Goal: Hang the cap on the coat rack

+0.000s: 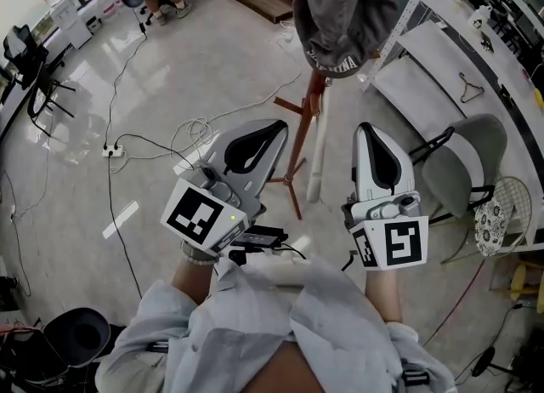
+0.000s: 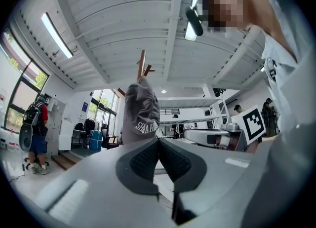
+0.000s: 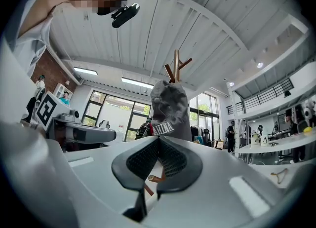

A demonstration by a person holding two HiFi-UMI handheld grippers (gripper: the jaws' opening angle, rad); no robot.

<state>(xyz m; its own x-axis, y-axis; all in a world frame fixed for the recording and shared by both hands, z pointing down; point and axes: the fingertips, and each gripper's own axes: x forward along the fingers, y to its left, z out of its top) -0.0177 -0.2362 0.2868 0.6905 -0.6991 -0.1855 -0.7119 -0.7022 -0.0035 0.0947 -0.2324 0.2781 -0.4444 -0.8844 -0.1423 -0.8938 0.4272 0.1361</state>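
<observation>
A grey cap (image 1: 344,13) with white lettering hangs on top of the wooden coat rack (image 1: 299,140) and touches neither gripper. My left gripper (image 1: 276,128) is shut and empty, below and left of the cap. At about the same height, right of the rack's pole, my right gripper (image 1: 367,130) is also shut and empty. In the left gripper view the cap (image 2: 140,113) hangs beyond the shut left gripper (image 2: 158,143), under the rack's prongs (image 2: 143,66). In the right gripper view the cap (image 3: 169,106) hangs beyond the shut right gripper (image 3: 158,140).
A grey chair (image 1: 463,162) stands at the right, beside white shelves (image 1: 450,51) with a hanger (image 1: 470,89) on them. Cables (image 1: 127,145) run over the glossy floor at the left. A person with a backpack (image 2: 34,123) stands far off.
</observation>
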